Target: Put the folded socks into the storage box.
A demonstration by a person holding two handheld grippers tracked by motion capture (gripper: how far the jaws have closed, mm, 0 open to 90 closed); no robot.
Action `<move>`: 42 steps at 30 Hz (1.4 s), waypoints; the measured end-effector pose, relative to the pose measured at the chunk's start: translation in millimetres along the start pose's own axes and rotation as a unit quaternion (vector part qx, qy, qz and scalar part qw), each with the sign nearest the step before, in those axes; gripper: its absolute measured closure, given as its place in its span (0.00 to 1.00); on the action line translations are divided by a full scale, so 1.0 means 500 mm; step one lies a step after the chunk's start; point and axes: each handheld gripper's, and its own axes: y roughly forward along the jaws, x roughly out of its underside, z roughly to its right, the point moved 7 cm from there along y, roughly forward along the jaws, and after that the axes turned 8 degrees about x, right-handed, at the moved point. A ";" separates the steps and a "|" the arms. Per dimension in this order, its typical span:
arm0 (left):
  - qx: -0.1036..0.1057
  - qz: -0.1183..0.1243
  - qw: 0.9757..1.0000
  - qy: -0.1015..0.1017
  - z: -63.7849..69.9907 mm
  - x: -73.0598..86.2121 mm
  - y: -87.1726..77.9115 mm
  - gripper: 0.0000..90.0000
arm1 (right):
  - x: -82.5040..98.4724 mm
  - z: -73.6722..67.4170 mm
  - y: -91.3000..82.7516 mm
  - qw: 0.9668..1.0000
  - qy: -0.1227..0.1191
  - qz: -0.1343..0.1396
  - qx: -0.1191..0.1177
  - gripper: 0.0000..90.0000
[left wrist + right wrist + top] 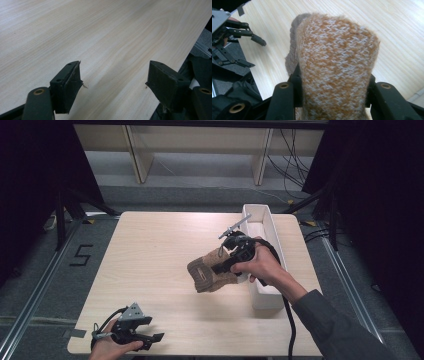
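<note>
A thick knitted piece (206, 274) of brown and orange wool, folded like a sock, hangs just above the middle right of the light wooden table (150, 245). My right gripper (222, 266) is shut on it, a hand wrapped round the gripper. In the right gripper view the knit (337, 55) bulges up between the two black jaws of the right gripper (334, 88). My left gripper (154, 340) rests at the table's front left corner, open and holding nothing. In its own view the left gripper (115, 80) has its jaws wide apart over bare wood.
A long white box (274, 237) lies along the table's right edge, right behind the right hand. A black cable trails from the right gripper off the front edge. Shelf legs and cables stand beyond the far edge. The left gripper (258, 53) also appears at the table corner.
</note>
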 end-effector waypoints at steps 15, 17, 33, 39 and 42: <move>0.003 -0.011 1.000 0.003 -0.001 0.006 0.000 0.30 | -0.014 0.035 -0.023 1.000 -0.004 -0.015 0.012 0.61; -0.002 -0.012 1.000 0.002 -0.004 0.006 0.001 0.30 | -0.017 0.044 -0.032 1.000 -0.011 -0.014 0.017 0.61; 0.001 -0.011 1.000 -0.009 -0.003 0.008 0.004 0.30 | -0.030 0.125 -0.113 0.999 -0.013 -0.011 0.044 0.61; 0.004 -0.006 1.000 -0.013 -0.006 0.008 0.006 0.30 | -0.029 0.162 -0.150 0.998 0.000 0.002 0.055 0.61; 0.005 -0.004 1.000 -0.014 -0.005 0.007 0.007 0.29 | -0.024 0.186 -0.164 0.998 0.005 -0.003 0.065 0.61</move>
